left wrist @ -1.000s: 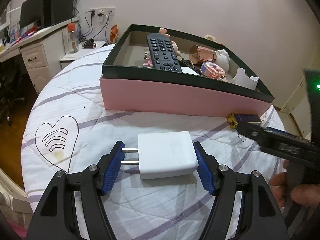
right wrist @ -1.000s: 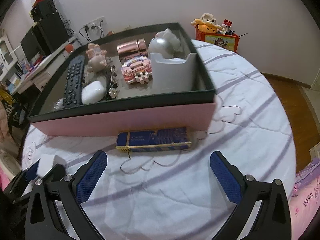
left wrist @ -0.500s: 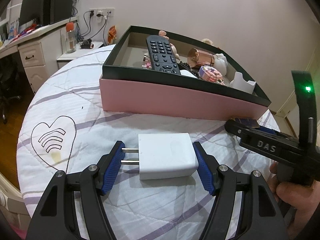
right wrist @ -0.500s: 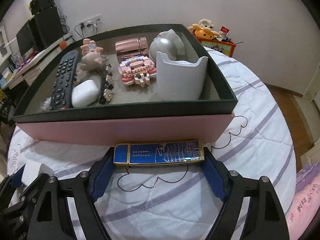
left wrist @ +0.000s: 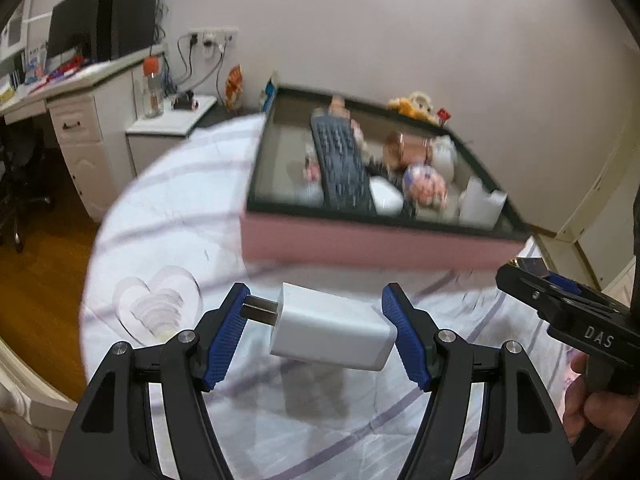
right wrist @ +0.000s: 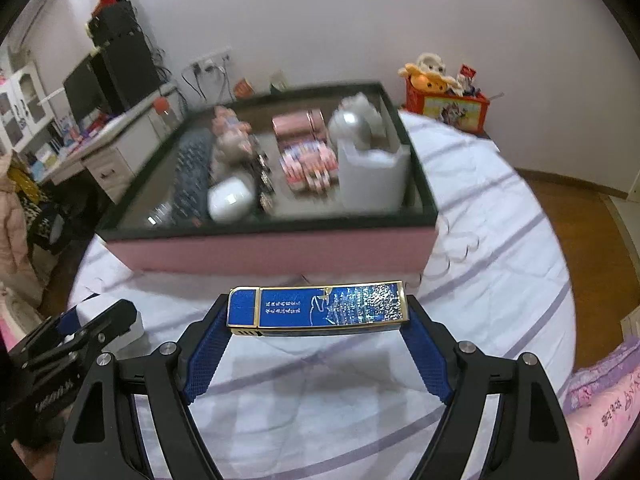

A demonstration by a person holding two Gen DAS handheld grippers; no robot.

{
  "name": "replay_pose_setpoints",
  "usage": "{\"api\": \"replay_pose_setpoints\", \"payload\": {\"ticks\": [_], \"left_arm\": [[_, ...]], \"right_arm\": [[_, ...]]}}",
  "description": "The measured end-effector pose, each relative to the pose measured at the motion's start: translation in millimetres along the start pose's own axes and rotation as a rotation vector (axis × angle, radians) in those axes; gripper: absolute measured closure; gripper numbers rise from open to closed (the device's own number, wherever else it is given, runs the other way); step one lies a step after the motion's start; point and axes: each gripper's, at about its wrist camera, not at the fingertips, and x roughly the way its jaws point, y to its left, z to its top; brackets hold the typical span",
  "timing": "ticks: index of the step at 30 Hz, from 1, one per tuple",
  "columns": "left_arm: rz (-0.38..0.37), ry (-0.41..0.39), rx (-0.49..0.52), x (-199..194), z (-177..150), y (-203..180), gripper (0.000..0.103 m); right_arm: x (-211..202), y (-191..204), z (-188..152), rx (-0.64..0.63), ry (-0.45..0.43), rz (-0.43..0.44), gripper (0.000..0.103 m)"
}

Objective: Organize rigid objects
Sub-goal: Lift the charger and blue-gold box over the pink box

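Both things are now lifted off the bed. The left gripper (left wrist: 316,332) jaws squeeze the white charger (left wrist: 332,332); the right gripper (right wrist: 318,344) jaws squeeze the blue lighter (right wrist: 320,307), near the pink box (right wrist: 272,250).

White charger (left wrist: 334,332) tilted, lifted; blue-gold lighter (right wrist: 318,308) level, lifted.

Left gripper (left wrist: 320,332), right gripper (right wrist: 318,330): jaws clamped, raised.
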Motion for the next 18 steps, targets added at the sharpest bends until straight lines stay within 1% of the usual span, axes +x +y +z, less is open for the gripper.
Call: {"api": "replay_pose_setpoints", "payload": {"ticks": [4,8,12,18], "left_arm": [[-0.001,-0.067,0.031,-19.1,31.7,-1.6,0.034],[0.001,-0.109,0.056,-24.4,61.5,-5.2,0.034],[-0.001,-0.121,0.064,-18.3,81.3,-6.6,0.034],[-0.009,-0.100,0.064,-6.2,84.2,-7.9,0.034]], "right_arm": [[-15.5,9.1,26.4,-0.035,-0.055,0.020,0.020],[-13.0,17.3,51.3,-0.061,-0.075,0.012,0.020],[9.9,24.7,65.2,-0.065,-0.040,0.018,0.020],[50.6,29.8,63.6,-0.062,0.033,0.010,0.020]]}}
